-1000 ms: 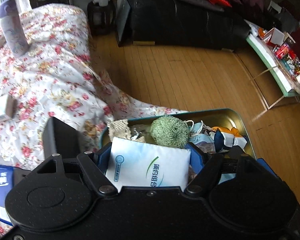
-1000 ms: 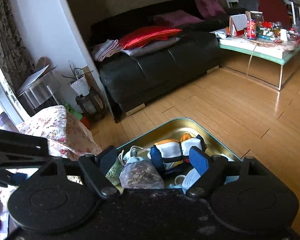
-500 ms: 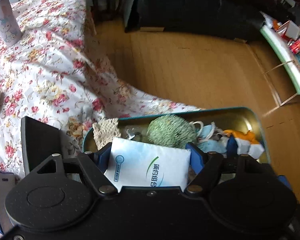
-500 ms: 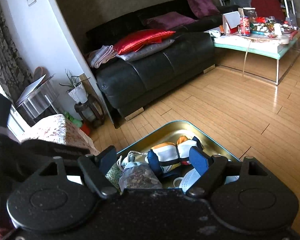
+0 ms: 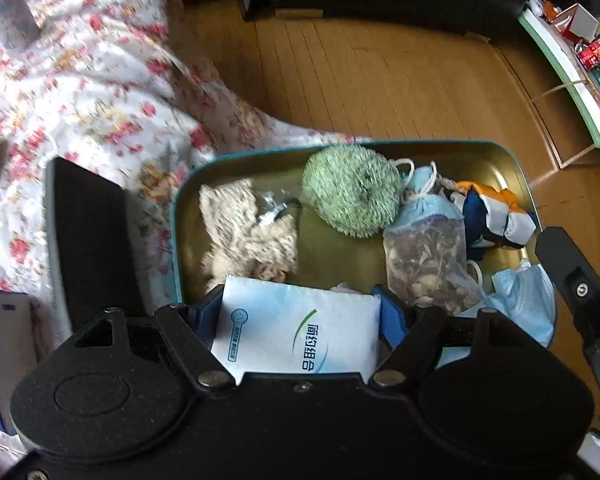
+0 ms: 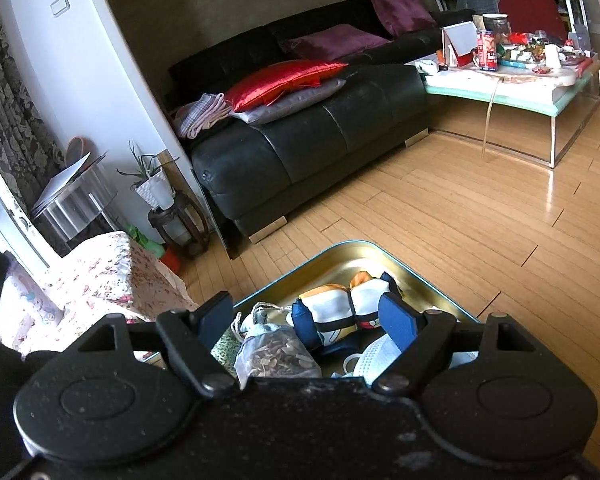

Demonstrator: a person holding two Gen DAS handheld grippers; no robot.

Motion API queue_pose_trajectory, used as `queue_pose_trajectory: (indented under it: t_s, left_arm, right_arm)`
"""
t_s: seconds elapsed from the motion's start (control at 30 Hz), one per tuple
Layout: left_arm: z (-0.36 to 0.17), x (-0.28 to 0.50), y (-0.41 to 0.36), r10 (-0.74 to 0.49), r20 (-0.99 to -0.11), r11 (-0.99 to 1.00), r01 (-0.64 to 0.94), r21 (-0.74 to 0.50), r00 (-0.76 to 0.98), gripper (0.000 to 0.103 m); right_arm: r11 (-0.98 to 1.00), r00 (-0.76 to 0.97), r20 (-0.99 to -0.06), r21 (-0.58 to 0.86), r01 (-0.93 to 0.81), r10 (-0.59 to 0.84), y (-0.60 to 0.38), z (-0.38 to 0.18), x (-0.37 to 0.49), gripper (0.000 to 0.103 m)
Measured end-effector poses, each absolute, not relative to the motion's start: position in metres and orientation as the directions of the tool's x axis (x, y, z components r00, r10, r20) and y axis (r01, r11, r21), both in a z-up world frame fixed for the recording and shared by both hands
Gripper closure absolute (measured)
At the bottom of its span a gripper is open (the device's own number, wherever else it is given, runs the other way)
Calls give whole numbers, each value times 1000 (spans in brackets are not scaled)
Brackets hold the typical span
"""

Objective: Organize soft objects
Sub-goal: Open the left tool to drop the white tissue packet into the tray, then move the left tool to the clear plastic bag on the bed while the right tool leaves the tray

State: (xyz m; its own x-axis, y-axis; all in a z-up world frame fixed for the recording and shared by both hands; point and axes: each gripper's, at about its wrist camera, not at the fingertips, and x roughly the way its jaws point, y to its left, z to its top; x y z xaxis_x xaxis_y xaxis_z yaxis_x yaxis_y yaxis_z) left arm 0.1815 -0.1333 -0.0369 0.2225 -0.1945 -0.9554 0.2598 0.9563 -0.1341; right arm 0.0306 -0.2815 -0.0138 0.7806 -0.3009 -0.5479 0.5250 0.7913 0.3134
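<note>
White-and-blue soft tissue pack (image 5: pixel 300 330) clamped in left gripper (image 5: pixel 300 316), poised over teal-rimmed gold tin (image 5: pixel 516 168) for stowing; right gripper (image 6: pixel 310 316) spread, empty.

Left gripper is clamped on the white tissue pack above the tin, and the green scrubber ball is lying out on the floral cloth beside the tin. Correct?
Not quite. The green scrubber ball lies inside the tin, near its far wall, not on the floral cloth; the left wrist view shows this. The rest holds: the left gripper is clamped on the white tissue pack above the tin.
</note>
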Motion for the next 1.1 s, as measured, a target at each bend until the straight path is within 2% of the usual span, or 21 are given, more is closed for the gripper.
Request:
queue_pose_trajectory:
  t_s: [0.13,0.4,0.73,1.03,1.1]
  left_arm:
    - [-23,180,-130,-206,-939,957,257,-135,274,21]
    - [-10,183,-121,-226,-927,957,248,-153,300,21]
    - [-7,170,-73,-183,-936,975,180,-133,300,21]
    - [33,154,-10,-202,-889,978,137,-159,410,21]
    - [39,151,5,-184,-877,982,130,-139,444,19]
  right_arm:
    - [784,782,-544,323,530,-304,-282,-14,30,21]
    - [784,777,-546,313,536,-313,-279,-15,30,17]
    - [827,749,-613,265,496,-252,-267,-24,43,11]
    - [861,737,-620,189,472,-268,-250,-25,47,9]
    - [859,734,-623,187,477,-272,-249,-25,47,6]
